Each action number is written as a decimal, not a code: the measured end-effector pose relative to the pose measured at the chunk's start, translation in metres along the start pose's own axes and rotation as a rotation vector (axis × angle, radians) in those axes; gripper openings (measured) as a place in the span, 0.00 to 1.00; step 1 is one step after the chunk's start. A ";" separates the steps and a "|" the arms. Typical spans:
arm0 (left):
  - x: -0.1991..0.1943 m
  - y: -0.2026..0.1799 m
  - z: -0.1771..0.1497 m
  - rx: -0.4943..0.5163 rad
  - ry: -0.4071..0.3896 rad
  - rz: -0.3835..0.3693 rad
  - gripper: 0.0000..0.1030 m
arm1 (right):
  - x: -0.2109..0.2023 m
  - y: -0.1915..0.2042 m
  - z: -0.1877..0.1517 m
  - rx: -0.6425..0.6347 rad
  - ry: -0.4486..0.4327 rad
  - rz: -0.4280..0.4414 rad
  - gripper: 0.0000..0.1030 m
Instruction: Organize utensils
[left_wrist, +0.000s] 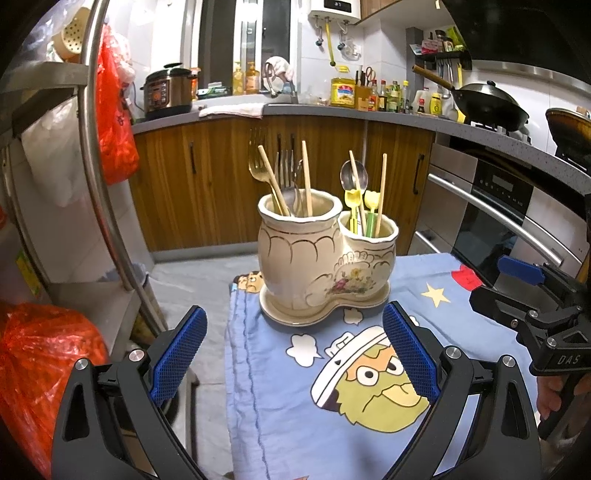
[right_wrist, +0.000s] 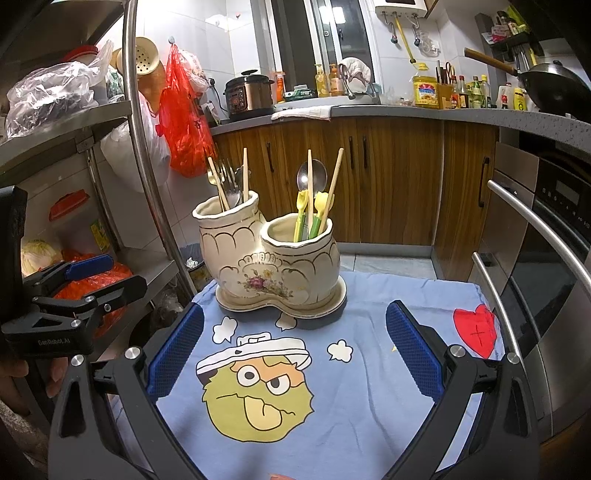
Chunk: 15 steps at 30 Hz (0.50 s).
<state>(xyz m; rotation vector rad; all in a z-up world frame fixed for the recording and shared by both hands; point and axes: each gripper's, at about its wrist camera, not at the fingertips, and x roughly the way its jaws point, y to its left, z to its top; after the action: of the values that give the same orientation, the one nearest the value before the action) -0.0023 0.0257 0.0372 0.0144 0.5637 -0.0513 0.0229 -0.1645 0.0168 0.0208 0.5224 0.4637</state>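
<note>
A cream ceramic holder (left_wrist: 325, 254) with two joined cups stands on its saucer in the middle of both views, on a blue cartoon-printed cloth (left_wrist: 332, 424). The taller cup, left of centre in each frame, holds forks (left_wrist: 284, 171) and two chopsticks (left_wrist: 306, 177); the fork tines overlap, so their count is hard to make out. The shorter cup holds a metal spoon (left_wrist: 354, 176), two more chopsticks and small yellow-headed utensils (left_wrist: 352, 199) whose lower ends are hidden inside it.

The left gripper (left_wrist: 295, 354) fills the bottom of its view with blue pads (left_wrist: 177, 354) spread wide and nothing between them, short of the holder. The right gripper (right_wrist: 295, 350) is likewise spread and empty over the cloth. Each gripper also shows at the other frame's side edge, cut off, with part of a hand (right_wrist: 22, 376) behind the handle.

The table under the cloth is covered. At the left, a metal shelf (right_wrist: 74, 122) carries plastic bags with blurred contents.
</note>
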 end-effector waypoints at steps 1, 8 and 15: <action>0.000 0.000 0.000 -0.001 0.001 -0.001 0.93 | 0.000 0.000 0.000 0.001 0.001 0.000 0.95; -0.001 0.000 0.003 -0.002 -0.013 -0.001 0.93 | 0.000 -0.003 0.000 0.007 0.009 0.000 0.95; 0.004 -0.001 0.003 0.014 -0.003 0.001 0.93 | 0.005 -0.003 -0.002 0.011 0.019 0.001 0.95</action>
<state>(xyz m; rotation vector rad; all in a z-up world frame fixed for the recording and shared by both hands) 0.0029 0.0244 0.0379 0.0280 0.5602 -0.0546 0.0270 -0.1656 0.0120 0.0271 0.5441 0.4627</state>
